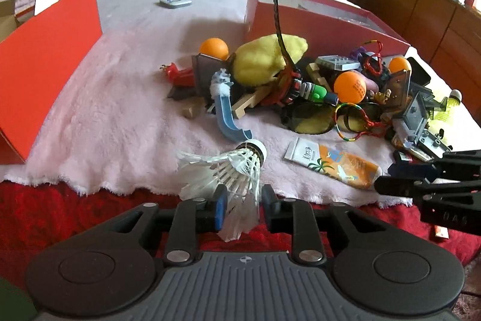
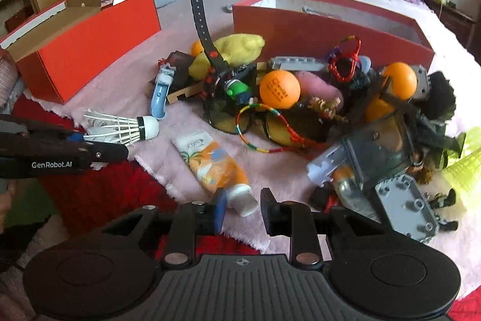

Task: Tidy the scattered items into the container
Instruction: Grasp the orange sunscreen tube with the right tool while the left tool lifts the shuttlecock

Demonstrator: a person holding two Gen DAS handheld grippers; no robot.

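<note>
Left wrist view: left gripper straddles the shuttlecock feathers, seemingly loose (right gripper open at the tube), near the box.

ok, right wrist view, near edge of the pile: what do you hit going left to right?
Left gripper → white shuttlecock → blue curved piece → orange tube → striped bangle → printed orange ball → grey brick plate → yellow-green shuttlecock.

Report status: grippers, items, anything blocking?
Left gripper open around white shuttlecock feathers. Right gripper open, straddling orange tube cap. Toy pile sits between both and red box.
</note>
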